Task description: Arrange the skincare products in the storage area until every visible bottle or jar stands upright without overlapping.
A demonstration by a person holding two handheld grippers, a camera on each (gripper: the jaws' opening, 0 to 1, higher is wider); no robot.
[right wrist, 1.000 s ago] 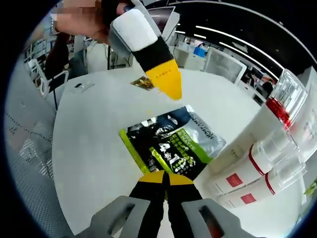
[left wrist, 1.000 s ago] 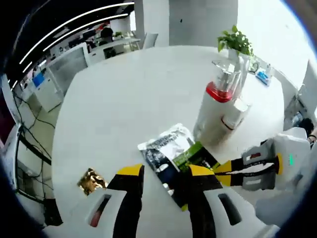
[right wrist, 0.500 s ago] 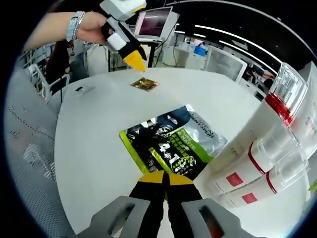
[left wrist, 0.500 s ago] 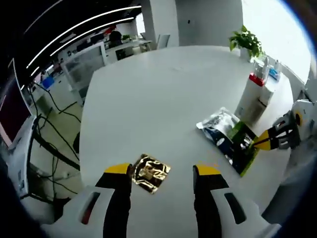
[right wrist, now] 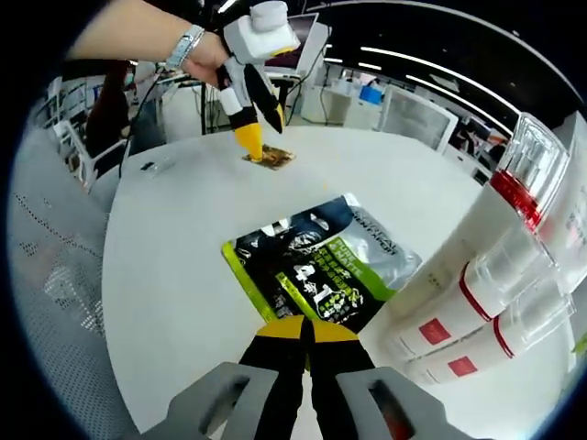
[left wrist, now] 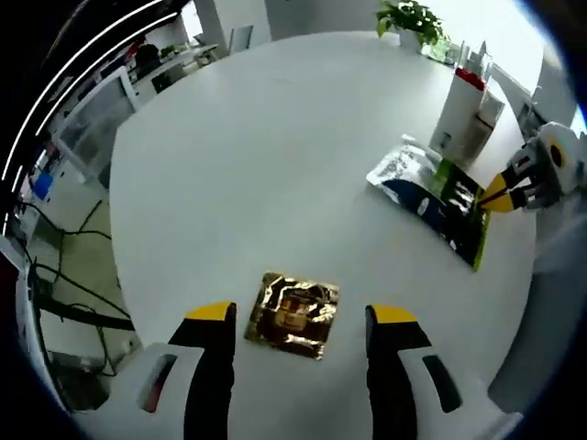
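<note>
1. Left gripper (left wrist: 293,316) is hovering over the white round table (left wrist: 275,165), jaws spread wide, gripping nothing.
2. A small gold foil sachet (left wrist: 293,313) is lying flat between those jaws, near the table edge closest to the person. Contact with the jaw tips can't be judged.
3. In the right gripper view, the same gripper (right wrist: 254,137) is pointing down at the sachet (right wrist: 270,157) by the far edge, with a hand (right wrist: 209,57) and wristwatch (right wrist: 186,44) behind it.
4. Right gripper (right wrist: 305,330) is sitting clenched, yellow tips together, pinching the near edge of a dark-and-green flat packet (right wrist: 321,266).
5. In the left gripper view, that packet (left wrist: 431,197) is lying flat toward the table's right edge, with the right gripper (left wrist: 500,191) touching its outer end.
6. White bottles with red bands and clear caps (right wrist: 495,266) are standing just beside the packet, clustered tight; whether they touch each other is unclear.
7. In the left gripper view, the bottles (left wrist: 466,110) are standing upright just past the packet, well apart from the sachet.
8. A potted plant (left wrist: 408,18) is sitting at the table's far edge.
</note>
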